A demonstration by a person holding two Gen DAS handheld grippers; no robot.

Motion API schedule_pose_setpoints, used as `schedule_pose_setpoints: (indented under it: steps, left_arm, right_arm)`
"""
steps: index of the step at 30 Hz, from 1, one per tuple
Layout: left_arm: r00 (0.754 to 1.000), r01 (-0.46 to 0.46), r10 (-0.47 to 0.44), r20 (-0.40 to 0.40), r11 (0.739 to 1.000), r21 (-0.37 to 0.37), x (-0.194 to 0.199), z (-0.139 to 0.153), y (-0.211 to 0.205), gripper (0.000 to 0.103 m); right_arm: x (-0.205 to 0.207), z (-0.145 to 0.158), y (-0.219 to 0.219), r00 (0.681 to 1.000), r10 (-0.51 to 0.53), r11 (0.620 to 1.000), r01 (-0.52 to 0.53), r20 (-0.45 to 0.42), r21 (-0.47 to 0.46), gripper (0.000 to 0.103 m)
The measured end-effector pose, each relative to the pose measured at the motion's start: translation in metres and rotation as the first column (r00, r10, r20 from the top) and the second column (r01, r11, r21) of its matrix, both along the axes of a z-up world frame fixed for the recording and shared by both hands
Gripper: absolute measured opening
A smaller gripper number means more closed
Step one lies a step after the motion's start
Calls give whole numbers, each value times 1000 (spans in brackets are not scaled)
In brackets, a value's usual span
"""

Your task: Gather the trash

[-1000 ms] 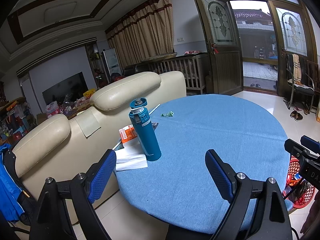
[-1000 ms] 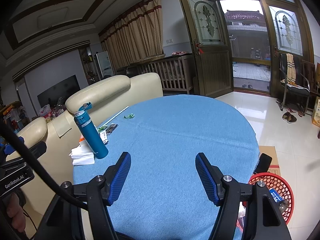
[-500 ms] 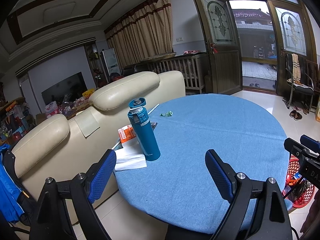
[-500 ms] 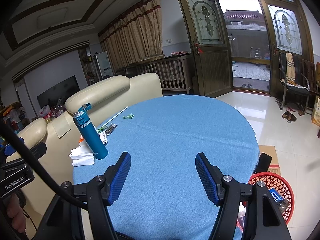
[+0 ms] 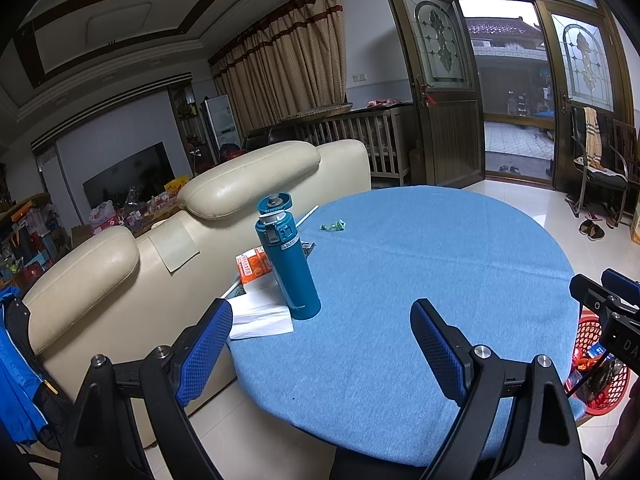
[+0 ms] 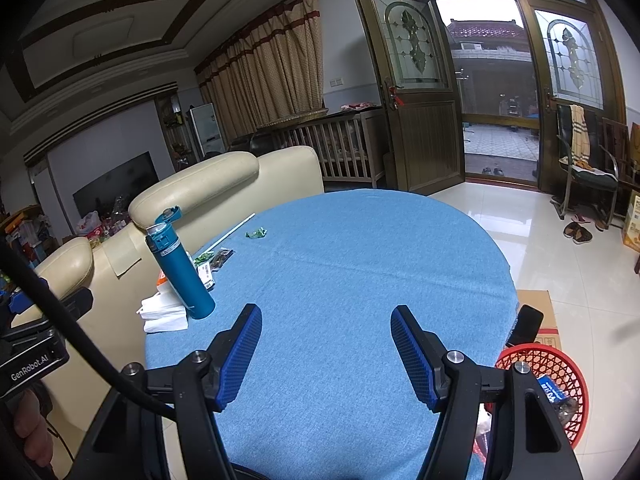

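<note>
Both grippers hover above the near edge of the round table (image 6: 360,280), which is covered in blue cloth. The left gripper (image 5: 320,340) is spread wide and empty; the right gripper (image 6: 326,344) is spread and empty.

Trash location: a crumpled green wrapper (image 6: 256,233) lies on the cloth toward the far left, well apart from both grippers, beyond the teal flask (image 6: 180,268). Further wrappers (image 6: 214,258) lie just behind the flask. A red mesh basket (image 6: 560,384) stands on the floor to the right of the table.

Handling: the wrapper is probably light, thin and easily crushed. Pinch across its raised crumpled middle, approaching low to the cloth.
</note>
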State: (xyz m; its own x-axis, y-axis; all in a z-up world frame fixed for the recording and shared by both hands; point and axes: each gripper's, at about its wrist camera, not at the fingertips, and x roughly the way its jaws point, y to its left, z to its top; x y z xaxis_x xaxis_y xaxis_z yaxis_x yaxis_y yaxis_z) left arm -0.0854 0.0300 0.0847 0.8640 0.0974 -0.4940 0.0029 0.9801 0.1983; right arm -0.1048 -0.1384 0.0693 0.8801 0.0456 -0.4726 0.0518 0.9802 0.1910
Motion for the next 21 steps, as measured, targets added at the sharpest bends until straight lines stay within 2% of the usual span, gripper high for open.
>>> schedule_pose_setpoints:
  steps: [21]
  left_arm:
    - [1000,1,-1,-18,1000,-3,2,-3,-1,91]
  right_arm:
    - [3,-5,1,1000,0,1000,0,-16,-1,71]
